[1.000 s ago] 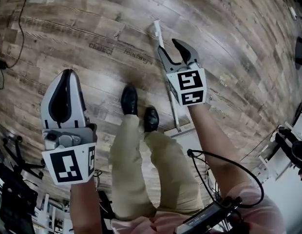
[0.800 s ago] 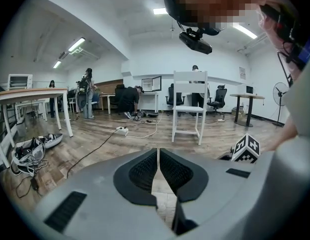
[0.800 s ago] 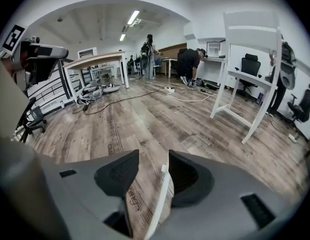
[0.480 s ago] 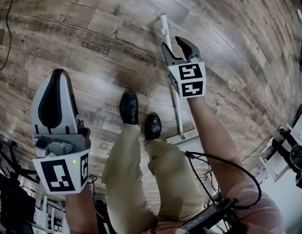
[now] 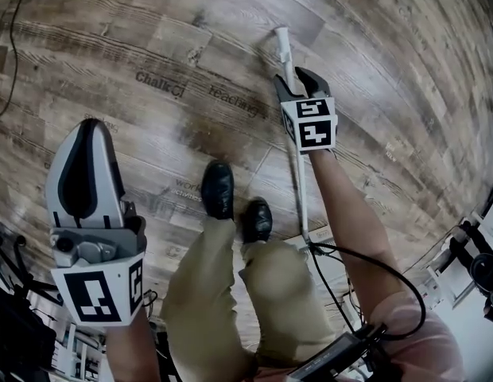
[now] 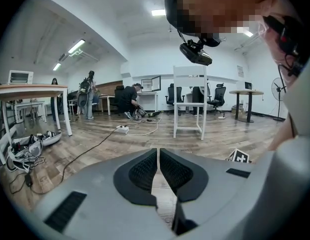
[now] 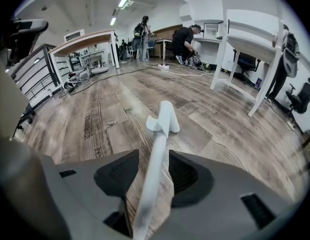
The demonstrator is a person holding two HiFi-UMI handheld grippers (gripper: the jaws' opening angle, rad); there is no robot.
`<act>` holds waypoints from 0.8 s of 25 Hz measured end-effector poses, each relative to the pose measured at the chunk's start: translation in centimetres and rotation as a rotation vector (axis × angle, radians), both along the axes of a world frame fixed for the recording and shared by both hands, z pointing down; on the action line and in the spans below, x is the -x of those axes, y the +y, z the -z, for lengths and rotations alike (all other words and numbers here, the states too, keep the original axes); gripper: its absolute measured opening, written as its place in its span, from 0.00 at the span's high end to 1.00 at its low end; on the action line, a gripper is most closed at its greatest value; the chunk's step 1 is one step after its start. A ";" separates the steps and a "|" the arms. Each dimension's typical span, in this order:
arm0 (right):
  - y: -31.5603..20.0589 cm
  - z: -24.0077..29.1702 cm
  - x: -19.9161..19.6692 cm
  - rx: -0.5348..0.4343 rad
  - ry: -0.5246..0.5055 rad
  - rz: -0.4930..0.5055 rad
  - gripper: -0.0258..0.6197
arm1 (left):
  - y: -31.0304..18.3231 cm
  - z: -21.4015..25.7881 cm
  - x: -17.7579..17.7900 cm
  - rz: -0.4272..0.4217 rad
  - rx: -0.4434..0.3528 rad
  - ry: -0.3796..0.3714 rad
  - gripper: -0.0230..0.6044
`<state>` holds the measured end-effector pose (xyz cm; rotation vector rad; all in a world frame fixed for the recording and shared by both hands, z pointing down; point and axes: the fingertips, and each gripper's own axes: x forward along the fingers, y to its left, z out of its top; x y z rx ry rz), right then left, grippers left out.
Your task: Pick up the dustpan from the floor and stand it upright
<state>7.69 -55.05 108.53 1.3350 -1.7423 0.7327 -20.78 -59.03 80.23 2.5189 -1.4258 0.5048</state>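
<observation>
- The right gripper (image 5: pixel 299 84) reaches down toward the wooden floor (image 5: pixel 111 38). Its jaws are spread on either side of the dustpan (image 5: pixel 300 189), which is little more than a long, thin white pole in the head view.
- In the right gripper view, the right gripper (image 7: pixel 154 161) has the white handle (image 7: pixel 162 119) running up between its dark pads. A sliver of floor shows on each side of the handle, so the jaws are not pinching it.
- The hooked end of the handle juts out past the jaw tips.
- The left gripper (image 5: pixel 91 130) is held off to the side, well apart from the dustpan. In its own view, the left gripper (image 6: pixel 158 153) has its jaws pressed together with nothing between them.
- Print on the floor planks reads "Chalk" (image 5: pixel 159 83) and "Teaching" (image 5: pixel 234 98).
- Each gripper carries a cube with black-and-white square markers (image 5: pixel 310 126) and no readable words.
- Two black shoes (image 5: pixel 219 189) stand between the grippers.
</observation>
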 end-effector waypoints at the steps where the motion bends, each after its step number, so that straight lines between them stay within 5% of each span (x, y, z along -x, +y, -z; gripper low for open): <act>1: 0.1 -0.6 -0.1 0.008 0.007 -0.003 0.67 | 0.0 -0.1 0.1 0.000 -0.008 -0.001 0.93; 11: -0.4 -1.5 -0.9 0.031 0.041 -0.038 0.82 | 0.5 0.5 1.0 -0.003 -0.049 -0.025 0.93; 20: 1.5 13.1 -2.9 -0.062 0.064 -0.066 0.82 | 2.5 11.5 -1.4 -0.057 -0.081 -0.007 0.93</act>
